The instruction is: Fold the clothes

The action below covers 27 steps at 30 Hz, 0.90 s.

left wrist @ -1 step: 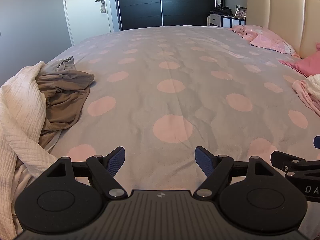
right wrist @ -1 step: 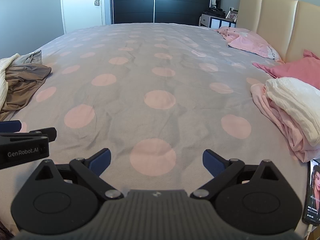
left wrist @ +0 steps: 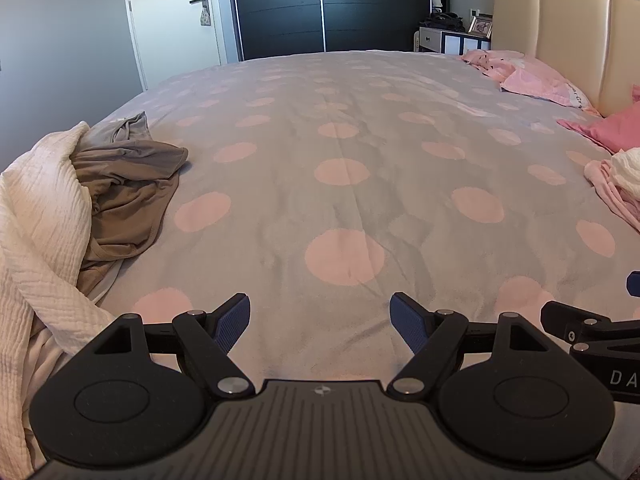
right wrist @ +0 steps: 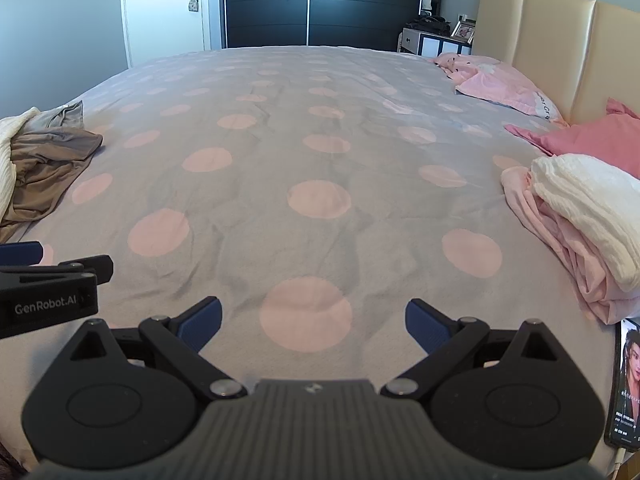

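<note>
flanking both released tools (left wrist: 320, 316) (right wrist: 313, 322): brown garment (left wrist: 128, 200) left, folded pile (right wrist: 580, 220) right, bedspread (left wrist: 344, 184) between.

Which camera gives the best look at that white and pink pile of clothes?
The right wrist view: the white and pink pile shows nearly whole, white piece on top. The left wrist view catches only its edge at the frame's right side.

Right gripper (right wrist: 313, 320) jaws spread wide and empty above the polka-dot bedspread (right wrist: 320, 152), folded white garment (right wrist: 588, 208) atop pink garment (right wrist: 560, 248) at right, crumpled brown garment (right wrist: 52, 160) at left, left gripper (right wrist: 52, 280) at left edge
</note>
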Each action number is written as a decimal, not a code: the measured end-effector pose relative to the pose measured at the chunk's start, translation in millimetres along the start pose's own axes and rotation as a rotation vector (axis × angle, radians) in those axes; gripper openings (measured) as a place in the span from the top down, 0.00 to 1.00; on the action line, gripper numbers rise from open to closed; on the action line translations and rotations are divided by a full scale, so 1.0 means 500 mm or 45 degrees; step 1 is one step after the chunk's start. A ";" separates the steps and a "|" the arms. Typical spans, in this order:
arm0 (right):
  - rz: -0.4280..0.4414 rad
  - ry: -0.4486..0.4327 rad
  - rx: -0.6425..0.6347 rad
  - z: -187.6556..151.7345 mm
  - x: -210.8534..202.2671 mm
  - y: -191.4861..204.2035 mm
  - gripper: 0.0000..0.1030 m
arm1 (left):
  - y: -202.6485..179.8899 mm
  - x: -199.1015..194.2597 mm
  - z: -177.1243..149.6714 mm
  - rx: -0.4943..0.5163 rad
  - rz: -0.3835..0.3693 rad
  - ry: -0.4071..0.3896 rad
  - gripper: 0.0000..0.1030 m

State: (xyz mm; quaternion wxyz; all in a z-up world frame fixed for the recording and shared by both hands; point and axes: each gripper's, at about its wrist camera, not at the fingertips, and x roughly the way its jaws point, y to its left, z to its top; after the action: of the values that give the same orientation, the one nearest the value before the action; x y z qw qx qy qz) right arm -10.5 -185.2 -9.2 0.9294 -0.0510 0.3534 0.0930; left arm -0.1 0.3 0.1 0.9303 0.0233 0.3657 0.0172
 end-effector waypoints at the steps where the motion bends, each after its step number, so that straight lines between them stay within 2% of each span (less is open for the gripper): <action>1: 0.000 0.000 0.000 0.000 0.000 0.000 0.04 | 0.000 0.000 0.000 0.001 -0.001 0.001 0.26; 13: 0.006 0.004 0.003 0.000 0.000 -0.003 0.04 | -0.005 0.000 -0.007 -0.004 -0.004 0.007 0.26; 18: 0.007 0.005 0.005 0.000 -0.001 -0.004 0.04 | -0.004 -0.001 -0.006 -0.016 0.033 0.024 0.26; 27: 0.007 0.010 0.005 0.001 -0.002 -0.004 0.04 | -0.007 0.004 -0.008 -0.002 0.014 0.044 0.26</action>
State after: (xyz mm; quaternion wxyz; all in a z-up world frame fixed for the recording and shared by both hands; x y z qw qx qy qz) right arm -10.3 -186.9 -8.2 0.9279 -0.0485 0.3573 0.0948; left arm -1.3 -3.0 -4.2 0.9237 0.0242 0.3816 0.0229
